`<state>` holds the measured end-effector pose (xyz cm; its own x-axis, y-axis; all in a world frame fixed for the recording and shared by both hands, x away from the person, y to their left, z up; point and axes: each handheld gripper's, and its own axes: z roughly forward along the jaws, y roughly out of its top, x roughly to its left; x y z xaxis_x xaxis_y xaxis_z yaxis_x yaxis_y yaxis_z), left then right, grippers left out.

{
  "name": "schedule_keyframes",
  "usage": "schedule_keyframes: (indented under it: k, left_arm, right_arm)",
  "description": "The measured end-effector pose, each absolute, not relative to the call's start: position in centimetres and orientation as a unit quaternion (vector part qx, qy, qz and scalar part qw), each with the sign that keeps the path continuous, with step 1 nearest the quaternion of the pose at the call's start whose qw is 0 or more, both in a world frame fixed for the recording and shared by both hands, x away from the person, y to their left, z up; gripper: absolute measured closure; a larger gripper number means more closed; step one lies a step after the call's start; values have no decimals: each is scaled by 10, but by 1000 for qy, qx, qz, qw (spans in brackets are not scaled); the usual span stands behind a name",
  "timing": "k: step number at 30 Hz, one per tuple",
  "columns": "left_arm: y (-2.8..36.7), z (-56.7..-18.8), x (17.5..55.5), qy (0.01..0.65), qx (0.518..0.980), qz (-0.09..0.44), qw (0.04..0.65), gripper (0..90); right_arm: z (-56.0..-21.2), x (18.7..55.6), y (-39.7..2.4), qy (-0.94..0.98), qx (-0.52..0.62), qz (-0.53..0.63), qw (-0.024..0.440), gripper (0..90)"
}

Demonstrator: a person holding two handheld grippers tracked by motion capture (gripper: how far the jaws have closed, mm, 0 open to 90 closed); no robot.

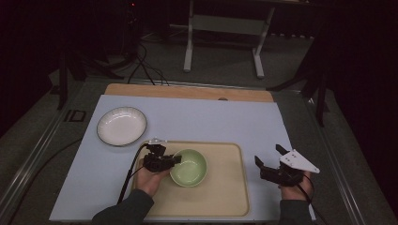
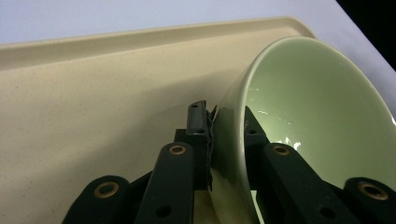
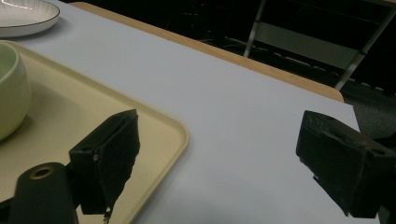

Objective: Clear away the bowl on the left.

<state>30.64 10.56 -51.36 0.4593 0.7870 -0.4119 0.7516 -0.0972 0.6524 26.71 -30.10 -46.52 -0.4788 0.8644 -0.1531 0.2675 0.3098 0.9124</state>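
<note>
While the person's two forearms enter from the near edge of the tabletop, each hand carries one set of tongs, so two in total. The left tongs are clenched on the near-left rim of the single green bowl; in the left gripper view one jaw lies outside the bowl wall and the other inside it, and the rim is pinched between them. The bowl is on the one beige tray, in its left half, and it looks tilted in that view, though I cannot tell if its base is fully lifted. The right tongs are released, their jaws stand wide apart with nothing between them, and they hover over the pale blue mat just beside the right edge of the tray. Farther away, at the left, one white plate with a dark rim lies on the mat, well apart from the bowl. I can read no writing or label on any thing.
</note>
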Motion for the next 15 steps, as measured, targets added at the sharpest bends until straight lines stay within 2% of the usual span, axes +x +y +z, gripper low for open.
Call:
schedule_keyframes:
  k: [11, 15]
  left_arm:
    - [109, -517, 310, 530, 736, 38, 419, 815]
    - [108, -516, 310, 524, 741, 44, 418, 786]
  right_arm:
    - [-465, 267, -301, 738, 383, 443, 335, 130]
    - [-465, 267, -301, 738, 383, 442, 335, 130]
